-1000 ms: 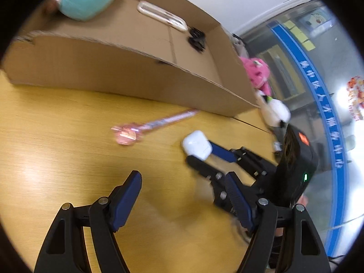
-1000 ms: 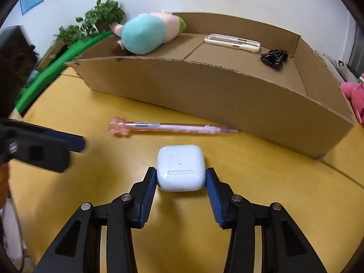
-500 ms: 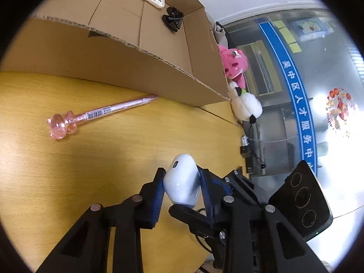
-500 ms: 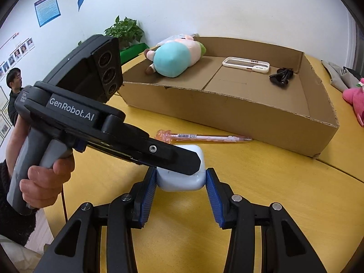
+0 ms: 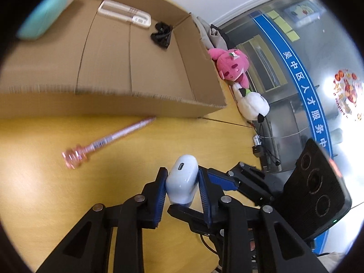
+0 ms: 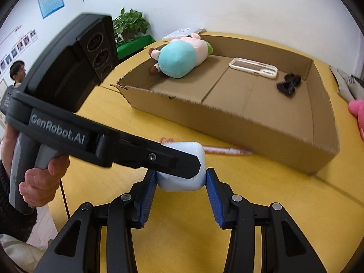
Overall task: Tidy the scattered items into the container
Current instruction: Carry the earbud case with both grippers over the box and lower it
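The shallow cardboard box (image 6: 268,136) sits on the yellow table (image 6: 261,207) with its top open. In it lie a teal and pink plush toy (image 6: 182,58) at the left end, a clear phone case (image 6: 253,67) flat on the floor near the back wall, and a small black clip-like object (image 6: 288,84) in the right back corner. The left wrist view shows the same three: plush toy (image 5: 49,10), phone case (image 5: 124,16), black object (image 5: 161,35).

Outside the box, a pink pen (image 5: 107,140) lies on the table just in front of the near wall. A pink plush (image 5: 231,67) and a white plush (image 5: 252,105) rest beyond the box's right end.

The white earbuds case (image 6: 182,168) is off the table, held between both tools. The left gripper (image 5: 183,182) has its blue pads pressed on the case's (image 5: 182,179) two sides. The right gripper (image 6: 181,185) has its pads at the case's flanks too; the left pad touches, while whether the right pad presses it I cannot tell.

Half a second ago both tools held the case the same way, lower and farther from the box. Now more of the box floor shows in both views, and the pen sits lower against the box wall in the right wrist view. A second ago only the right gripper held the case, down on the table.
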Tool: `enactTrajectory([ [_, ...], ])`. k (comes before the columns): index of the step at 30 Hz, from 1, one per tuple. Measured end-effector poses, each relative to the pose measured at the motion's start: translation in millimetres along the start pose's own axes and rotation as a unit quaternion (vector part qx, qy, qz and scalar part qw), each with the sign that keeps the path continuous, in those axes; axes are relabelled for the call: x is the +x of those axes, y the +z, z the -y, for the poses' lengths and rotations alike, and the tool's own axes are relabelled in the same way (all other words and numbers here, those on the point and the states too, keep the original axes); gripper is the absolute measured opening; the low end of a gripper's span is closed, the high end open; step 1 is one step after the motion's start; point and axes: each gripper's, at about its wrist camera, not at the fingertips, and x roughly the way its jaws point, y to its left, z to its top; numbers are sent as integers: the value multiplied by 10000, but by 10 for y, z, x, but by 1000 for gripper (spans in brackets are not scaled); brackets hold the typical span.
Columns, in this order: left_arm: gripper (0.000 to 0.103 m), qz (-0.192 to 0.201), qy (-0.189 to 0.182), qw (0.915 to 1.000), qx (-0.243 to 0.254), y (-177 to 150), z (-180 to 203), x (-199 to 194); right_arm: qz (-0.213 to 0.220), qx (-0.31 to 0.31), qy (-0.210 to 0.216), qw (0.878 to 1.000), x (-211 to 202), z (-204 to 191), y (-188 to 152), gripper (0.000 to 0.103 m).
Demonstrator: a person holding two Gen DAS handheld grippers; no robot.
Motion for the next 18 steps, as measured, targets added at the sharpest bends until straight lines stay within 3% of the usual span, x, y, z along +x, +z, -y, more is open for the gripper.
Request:
enactTrajectory([
  [11,26,418,419,9967,563,778,157,-480,-91,-532,-13,9985,27,89,1016,47],
  [18,26,404,740,9938,724,1452,68,-567,-249,-534,160,9981,290,362,1691,47],
])
